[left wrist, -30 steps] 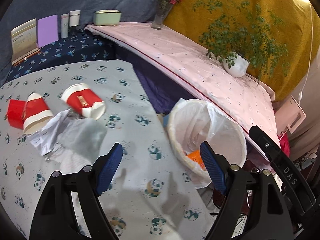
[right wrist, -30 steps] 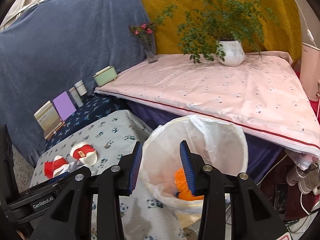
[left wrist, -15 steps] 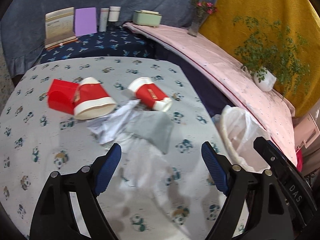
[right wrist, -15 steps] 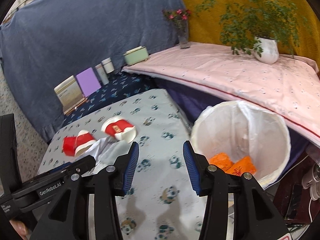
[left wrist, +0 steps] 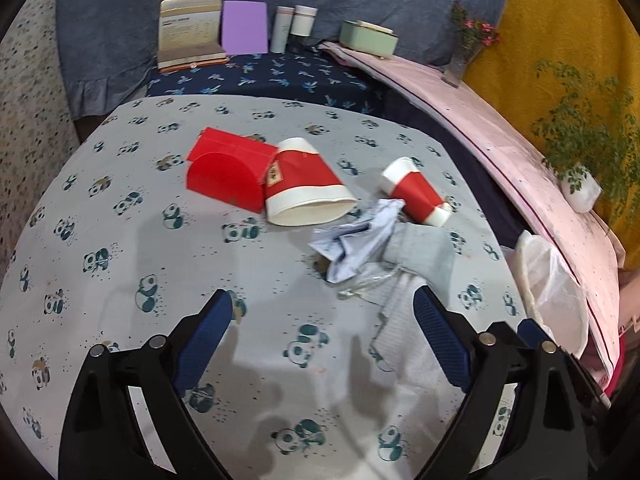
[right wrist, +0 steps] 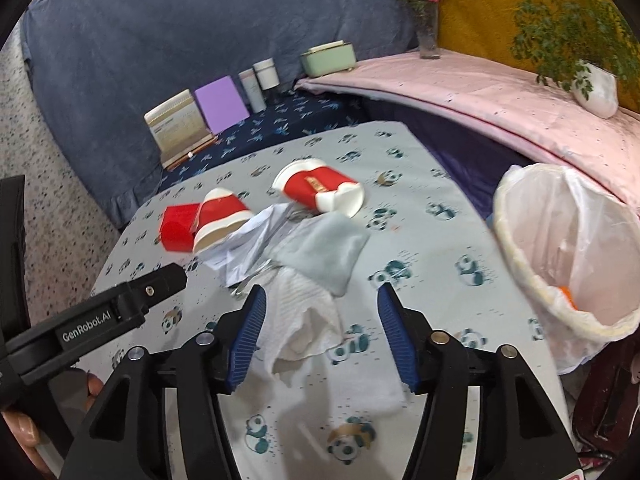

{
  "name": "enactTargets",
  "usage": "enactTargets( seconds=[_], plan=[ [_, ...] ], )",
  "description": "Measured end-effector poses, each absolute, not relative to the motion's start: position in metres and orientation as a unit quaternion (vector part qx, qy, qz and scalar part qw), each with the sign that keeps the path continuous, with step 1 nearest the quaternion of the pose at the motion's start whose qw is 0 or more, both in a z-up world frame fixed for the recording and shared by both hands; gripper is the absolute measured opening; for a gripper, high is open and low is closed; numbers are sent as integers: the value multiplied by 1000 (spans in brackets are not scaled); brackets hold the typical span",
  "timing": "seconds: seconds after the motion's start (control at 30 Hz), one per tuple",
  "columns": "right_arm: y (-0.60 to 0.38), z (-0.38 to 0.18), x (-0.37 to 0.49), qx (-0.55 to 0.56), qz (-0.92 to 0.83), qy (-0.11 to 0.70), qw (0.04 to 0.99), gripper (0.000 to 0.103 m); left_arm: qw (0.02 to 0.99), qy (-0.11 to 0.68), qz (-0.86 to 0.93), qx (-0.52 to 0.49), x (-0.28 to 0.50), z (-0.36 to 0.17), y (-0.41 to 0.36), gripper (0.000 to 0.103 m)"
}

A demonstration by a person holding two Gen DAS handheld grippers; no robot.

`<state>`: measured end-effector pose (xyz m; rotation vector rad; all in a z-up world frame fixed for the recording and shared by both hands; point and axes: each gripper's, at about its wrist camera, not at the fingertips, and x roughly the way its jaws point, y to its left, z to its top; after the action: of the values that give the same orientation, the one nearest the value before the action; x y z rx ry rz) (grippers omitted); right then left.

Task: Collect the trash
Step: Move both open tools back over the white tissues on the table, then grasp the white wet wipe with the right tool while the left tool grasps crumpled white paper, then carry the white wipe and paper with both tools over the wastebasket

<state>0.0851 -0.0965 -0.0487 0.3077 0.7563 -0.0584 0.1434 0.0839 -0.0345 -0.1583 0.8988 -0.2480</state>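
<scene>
1. Red box and two tipped paper cups are seen on the panda-print table.
2. Crumpled paper and white tissue are piled mid-table.
3. Left gripper and right gripper are held apart, empty.
4. Lined bin is placed at the table's right edge.

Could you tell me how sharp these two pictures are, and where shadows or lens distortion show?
Left wrist view: fairly sharp; the left tool casts soft shadows on the panda tablecloth; fisheye bends the pink shelf edge. Right wrist view: slight blur on the white tissue between the right tool's fingers; the trash bin is stretched toward the dark rim.
</scene>
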Motion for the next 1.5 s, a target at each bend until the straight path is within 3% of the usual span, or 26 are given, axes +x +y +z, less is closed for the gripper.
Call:
enactTargets(
  seconds=[0.77,0.8,0.87,1.0,1.1,1.17,1.5],
  plan=[
    [-79,-107,131,141,-7,427,893,60,868,475,-124,-71,214,-83,53,88],
    [-78,-107,131,138,-7,426,894,58,868,476,-126,-73,215,-84,52,86],
    [-78,-107,131,134,-7,425,895,52,865,478,-135,-77,218,-85,49,73],
    [-80,-108,132,134,-4,426,895,34,853,492,-154,-74,221,-87,45,38],
    [-81,-109,131,141,5,430,892,15,855,490,-156,-72,217,-85,45,25],
    [-81,-106,129,143,9,430,891,11,858,484,-159,-66,212,-80,45,12],
    [-76,-66,101,139,27,389,910,8,870,459,-163,-77,181,-47,57,11]
  ],
)
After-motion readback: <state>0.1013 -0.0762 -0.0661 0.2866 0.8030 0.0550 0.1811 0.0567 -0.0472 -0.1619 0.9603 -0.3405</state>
